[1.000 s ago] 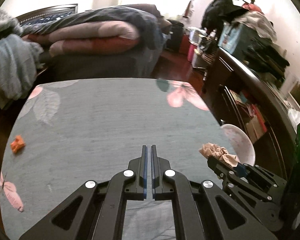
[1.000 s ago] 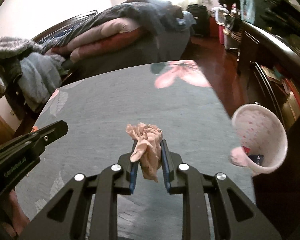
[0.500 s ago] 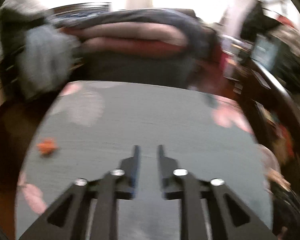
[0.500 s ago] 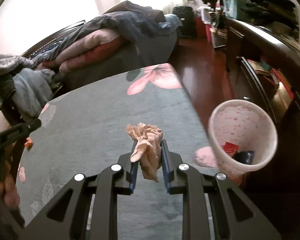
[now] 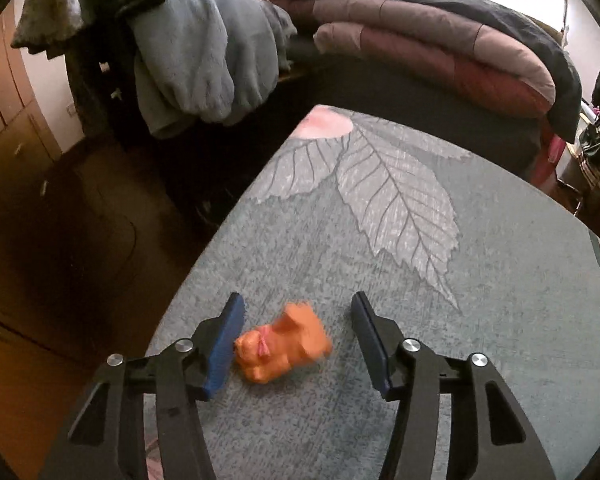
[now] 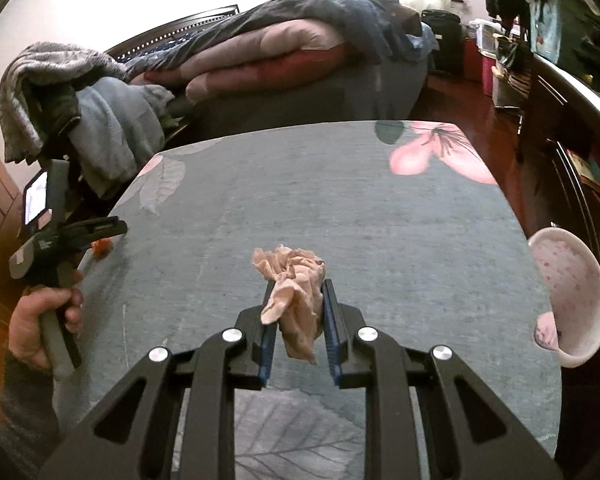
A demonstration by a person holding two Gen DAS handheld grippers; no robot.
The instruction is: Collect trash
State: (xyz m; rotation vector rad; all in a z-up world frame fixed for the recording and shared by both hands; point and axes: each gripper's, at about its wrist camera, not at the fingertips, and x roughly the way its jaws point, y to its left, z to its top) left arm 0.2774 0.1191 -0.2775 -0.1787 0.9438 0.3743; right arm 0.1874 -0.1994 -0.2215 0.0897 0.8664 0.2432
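A crumpled orange scrap (image 5: 282, 345) lies on the grey leaf-patterned table (image 5: 480, 320) near its left edge. My left gripper (image 5: 298, 326) is open with its jaws on either side of the scrap; the left pad is close to it. In the right wrist view the left gripper (image 6: 114, 228) sits at the table's left edge beside the orange scrap (image 6: 101, 246). My right gripper (image 6: 296, 300) is shut on a crumpled beige paper wad (image 6: 294, 280) and holds it above the table (image 6: 380, 216).
A pink-speckled white bin (image 6: 570, 296) stands off the table's right edge. A bed with folded quilts (image 6: 280, 52) lies behind the table. Grey clothes (image 5: 196, 48) hang at the far left. A dark wooden shelf (image 6: 572, 128) runs along the right.
My left gripper swung left to the table's left edge and opened around the orange scrap. My right gripper kept its hold on the paper wad, and its view turned back left from the bin.
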